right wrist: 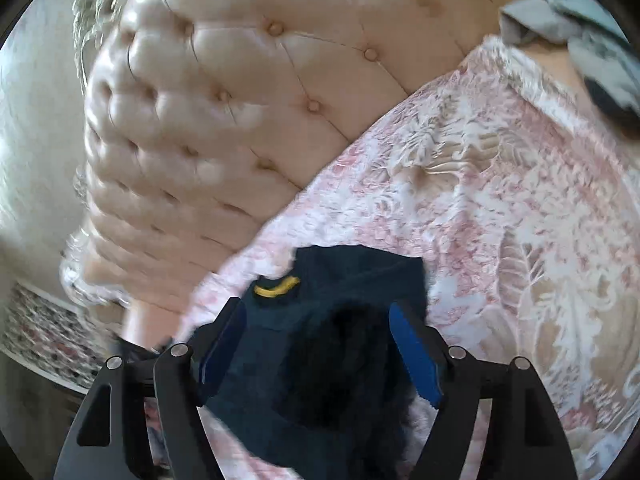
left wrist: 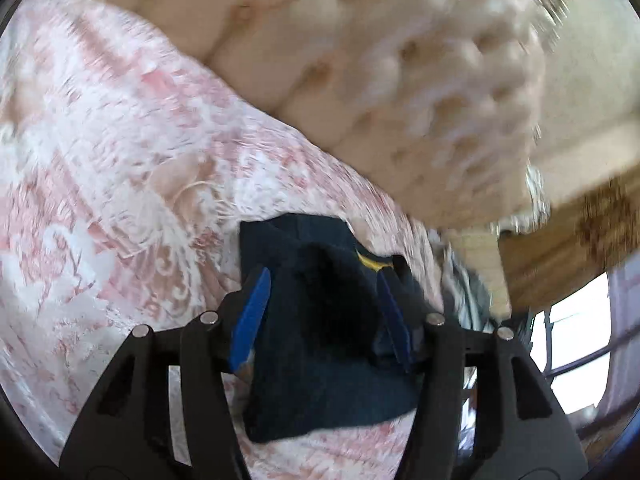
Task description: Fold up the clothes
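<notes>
Folded navy garment (left wrist: 320, 344) on bedspread (left wrist: 120, 160)

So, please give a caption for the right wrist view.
Right gripper open over a navy garment on the pink bedspread.

One dark navy garment (left wrist: 320, 344) lies on one pink floral bedspread (left wrist: 120, 152), below one tufted headboard (right wrist: 224, 92); one grey cloth (right wrist: 576, 28) sits beside the headboard.

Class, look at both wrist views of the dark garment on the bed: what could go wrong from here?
1. The navy garment lies bunched between both open grippers, left gripper and right gripper; a fold could slump.
2. Withdrawing, a finger might snag cloth.
3. Both views are blurred; edges on the pink bedspread are hard to judge.
</notes>
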A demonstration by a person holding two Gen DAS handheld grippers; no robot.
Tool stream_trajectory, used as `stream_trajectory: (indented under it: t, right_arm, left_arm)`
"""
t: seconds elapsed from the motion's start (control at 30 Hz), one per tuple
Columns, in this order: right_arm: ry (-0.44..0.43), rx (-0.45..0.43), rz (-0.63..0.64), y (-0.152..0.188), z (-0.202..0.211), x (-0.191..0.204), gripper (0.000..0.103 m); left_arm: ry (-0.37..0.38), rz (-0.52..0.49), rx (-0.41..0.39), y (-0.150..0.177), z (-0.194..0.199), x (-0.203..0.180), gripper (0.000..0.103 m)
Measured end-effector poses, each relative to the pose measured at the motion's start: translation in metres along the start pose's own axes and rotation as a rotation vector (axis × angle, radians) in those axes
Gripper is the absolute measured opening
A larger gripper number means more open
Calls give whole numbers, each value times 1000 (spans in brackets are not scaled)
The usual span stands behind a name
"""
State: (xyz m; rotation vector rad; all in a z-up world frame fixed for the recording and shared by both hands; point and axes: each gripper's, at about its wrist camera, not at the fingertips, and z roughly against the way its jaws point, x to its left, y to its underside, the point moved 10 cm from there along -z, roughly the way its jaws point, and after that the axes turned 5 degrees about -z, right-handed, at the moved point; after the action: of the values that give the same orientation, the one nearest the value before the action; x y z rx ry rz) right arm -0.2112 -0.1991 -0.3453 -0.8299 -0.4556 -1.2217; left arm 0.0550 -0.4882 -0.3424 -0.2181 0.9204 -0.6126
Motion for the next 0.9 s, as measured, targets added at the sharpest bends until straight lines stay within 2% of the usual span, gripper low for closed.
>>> stream_trajectory:
  t: [0.07,0.1,0.17,0.23,0.3,0.37,0.43,0.5,0.73,0.83,0.87,0.9]
  right_arm:
    - [17,11,23,-1,2,5,74]
    - [116,14,65,1,2,0,73]
    - [307,-1,195,6,8,-4,72]
    - [460,-46,374,9,17,-2,72]
    - [528,-69,662,23,17,9,73]
    - [586,-91,956,38,16,23,73]
    - [642,-89,1148,47,9,26,73]
    - [631,-90,1207,47,3,30,73]
    - [608,-117,1254,42,-13,40,73]
    - [609,-111,1336,47,-18,45,73]
    - [598,-112,1354,47,-18,48,72]
    - [577,-107,1340,45,-18,50,67]
  left_arm:
    - [-54,-128,34,6,-1,-14,49]
    - [-126,-217,31,8,1,-19,38]
    - [-292,-404,-4,9,8,-26,35]
    - [-412,-605,-35,14,15,-37,35]
    - [-484,-766,-31,22,16,-43,36]
    - [-551,-924,22,33,10,-42,36]
    - [-568,-1007,59,39,-1,-41,36]
    - [-574,-1075,73,42,-11,-42,36]
    - [-600,-1310,19,44,-27,-67,36]
    - [-630,-1454,56,43,-37,-72,36]
    - [-622,-1468,70,42,-40,-74,36]
    - [-581,-1428,93,39,-42,-76,34]
